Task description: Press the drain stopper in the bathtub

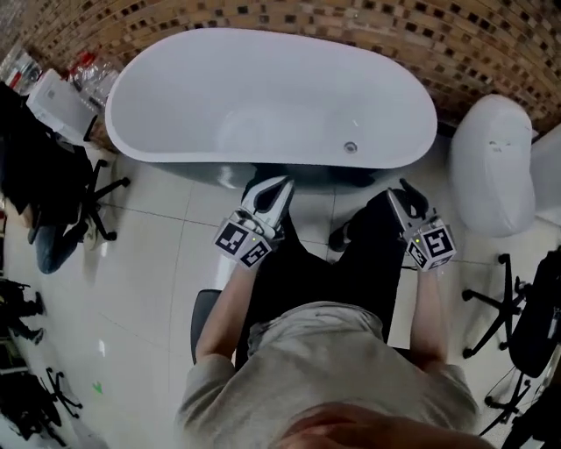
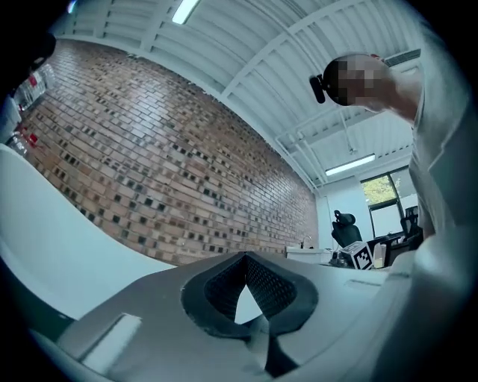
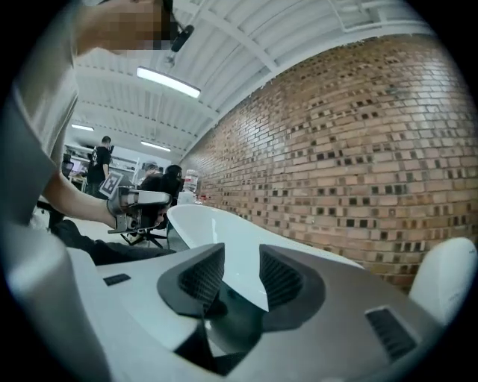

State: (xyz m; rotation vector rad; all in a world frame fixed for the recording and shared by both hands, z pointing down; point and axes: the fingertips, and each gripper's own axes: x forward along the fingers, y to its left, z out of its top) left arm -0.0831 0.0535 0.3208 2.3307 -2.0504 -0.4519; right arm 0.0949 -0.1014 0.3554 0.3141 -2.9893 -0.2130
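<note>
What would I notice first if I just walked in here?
The big white bathtub against the brick wall, with a small round drain stopper on its floor. In front of it, the left gripper and right gripper are held above the person's knees.

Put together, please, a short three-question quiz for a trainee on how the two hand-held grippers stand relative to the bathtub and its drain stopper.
1. Of the left hand-held gripper and the right hand-held gripper, which has its jaws apart? A) left B) right C) both
2. Fill in: in the head view the drain stopper sits toward the bathtub's ___ end.
3. True or false: one hand-held gripper is pressing the drain stopper.
Key: 1 B; 2 right; 3 false, both are held outside the bathtub.
</note>
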